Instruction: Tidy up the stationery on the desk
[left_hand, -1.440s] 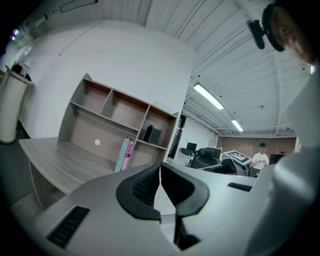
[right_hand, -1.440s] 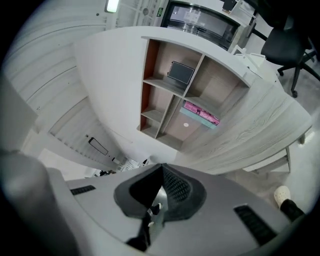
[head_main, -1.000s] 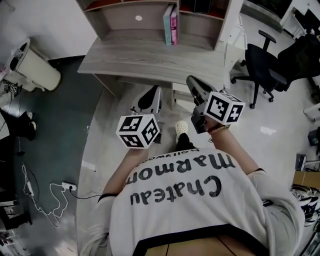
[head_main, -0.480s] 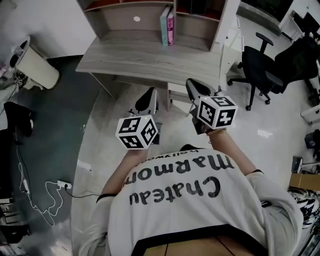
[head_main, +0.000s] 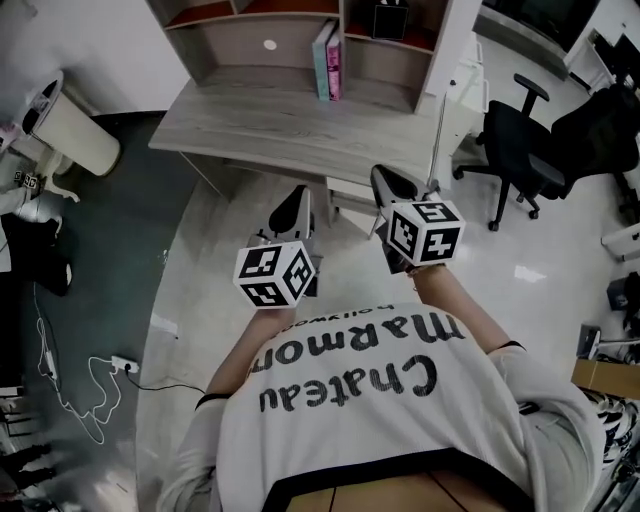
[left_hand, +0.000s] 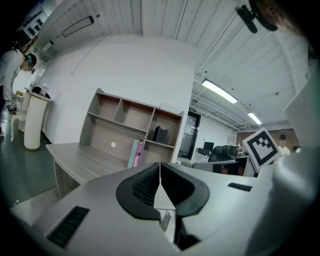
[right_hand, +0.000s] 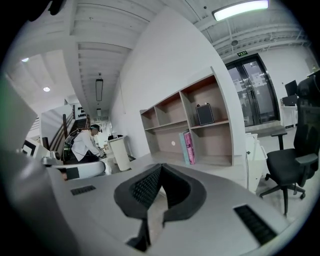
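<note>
While the person stands back from the desk (head_main: 262, 128), both grippers are held out low in front, pointing toward it.

Left gripper (head_main: 298, 196): jaws closed pad to pad, nothing between them. Right gripper (head_main: 384, 180): likewise closed and empty. Each gripper's own view confirms this, with the ribbed pads meeting along one seam.

Stationery: two books (head_main: 327, 62), one teal and one pink, stand upright side by side at the back of the desk, under the shelf unit (head_main: 250, 45). A small black box (head_main: 390, 18) sits in a compartment above and to their right. The desk top in front shows bare wood, and I can make out no loose pens or paper on it.

Stage: this fits two readings. Either the person is walking up to a desk where something remains to be sorted, or the desk is already in order and the person is standing off from it. I cannot settle which.

Judgement on doing this well, either way:
- Scan the whole desk top and each shelf bay from above before committing a gripper.
- Keep the two grippers apart so the marker cubes do not knock.
- Mind the office chair (head_main: 520, 140) to the right and the cable (head_main: 75, 400) on the floor to the left.
- The books are tall and thin, so a nudge could tip them.
</note>
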